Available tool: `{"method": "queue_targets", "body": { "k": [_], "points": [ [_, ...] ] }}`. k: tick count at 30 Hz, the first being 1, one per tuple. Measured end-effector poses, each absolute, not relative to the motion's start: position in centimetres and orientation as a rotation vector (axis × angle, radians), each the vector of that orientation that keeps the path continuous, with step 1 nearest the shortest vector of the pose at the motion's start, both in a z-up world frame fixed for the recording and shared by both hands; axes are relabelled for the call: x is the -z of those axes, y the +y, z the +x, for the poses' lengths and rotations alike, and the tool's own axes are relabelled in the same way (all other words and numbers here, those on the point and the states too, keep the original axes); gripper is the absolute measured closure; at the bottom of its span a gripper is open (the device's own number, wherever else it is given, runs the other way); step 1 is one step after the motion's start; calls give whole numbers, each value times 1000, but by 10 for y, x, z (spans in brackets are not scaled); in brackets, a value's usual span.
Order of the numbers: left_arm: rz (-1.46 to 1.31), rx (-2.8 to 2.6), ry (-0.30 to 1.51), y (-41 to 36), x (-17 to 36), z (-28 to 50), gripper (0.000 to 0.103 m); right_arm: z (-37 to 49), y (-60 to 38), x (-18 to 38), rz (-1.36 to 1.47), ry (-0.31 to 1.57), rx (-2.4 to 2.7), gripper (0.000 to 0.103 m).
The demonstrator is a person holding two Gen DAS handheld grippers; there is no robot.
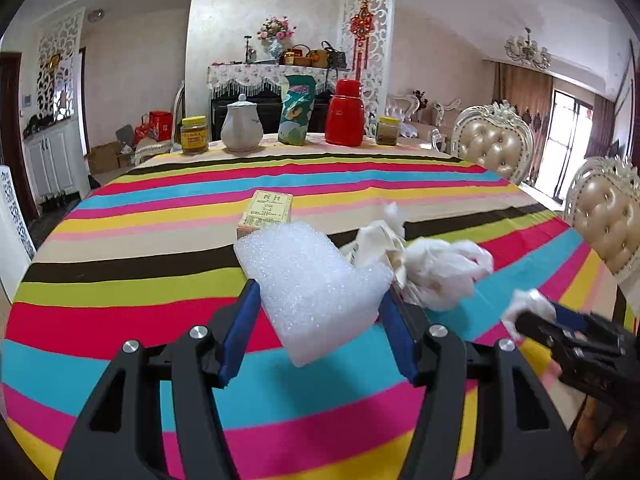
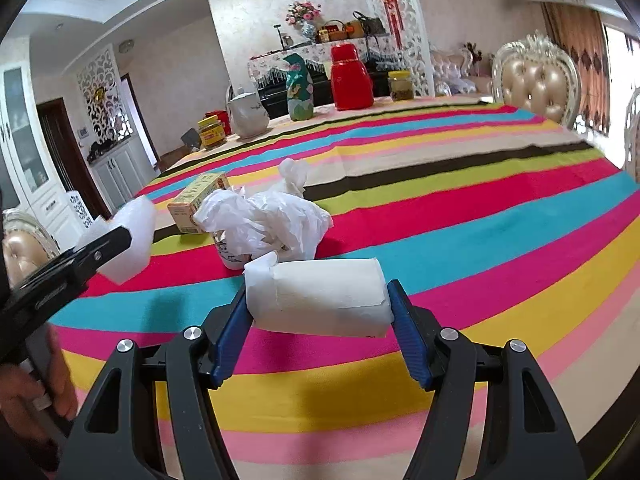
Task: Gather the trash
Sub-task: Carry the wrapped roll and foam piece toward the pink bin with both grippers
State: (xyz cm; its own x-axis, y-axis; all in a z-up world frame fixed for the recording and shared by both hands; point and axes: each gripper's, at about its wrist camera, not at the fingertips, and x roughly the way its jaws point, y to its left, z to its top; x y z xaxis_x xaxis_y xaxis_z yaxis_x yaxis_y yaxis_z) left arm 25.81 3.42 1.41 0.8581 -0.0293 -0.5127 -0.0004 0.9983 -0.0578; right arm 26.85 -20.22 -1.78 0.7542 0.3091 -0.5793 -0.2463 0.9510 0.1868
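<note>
My left gripper (image 1: pixel 316 292) is shut on a white foam block (image 1: pixel 312 284) and holds it above the striped tablecloth (image 1: pixel 120 280). My right gripper (image 2: pixel 318 300) is shut on a white folded paper packet (image 2: pixel 320 300), also above the cloth. The right gripper shows in the left wrist view (image 1: pixel 532 316), the left gripper with its foam in the right wrist view (image 2: pixel 116 244). Between them on the cloth lie a crumpled white plastic bag (image 2: pixel 272 220), some crumpled paper (image 1: pixel 380 236) and a small yellow carton (image 1: pixel 266 210).
At the table's far edge stand two jars (image 1: pixel 195 135), a white teapot (image 1: pixel 241 124), a green bag (image 1: pixel 297 110) and a red thermos (image 1: pixel 345 114). Padded chairs (image 1: pixel 496 140) stand along the right side.
</note>
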Motion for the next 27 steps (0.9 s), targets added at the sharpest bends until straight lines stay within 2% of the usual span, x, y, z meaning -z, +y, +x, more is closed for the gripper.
{"method": "queue_targets", "body": {
  "k": [14,27],
  "points": [
    [-11,94,505,6,-15,205,44,213,-209,-10,35,549,-282,40],
    [16,158,529,-18,-12,196,44,181,-243,-14,-13,528,-210,40]
  ]
}}
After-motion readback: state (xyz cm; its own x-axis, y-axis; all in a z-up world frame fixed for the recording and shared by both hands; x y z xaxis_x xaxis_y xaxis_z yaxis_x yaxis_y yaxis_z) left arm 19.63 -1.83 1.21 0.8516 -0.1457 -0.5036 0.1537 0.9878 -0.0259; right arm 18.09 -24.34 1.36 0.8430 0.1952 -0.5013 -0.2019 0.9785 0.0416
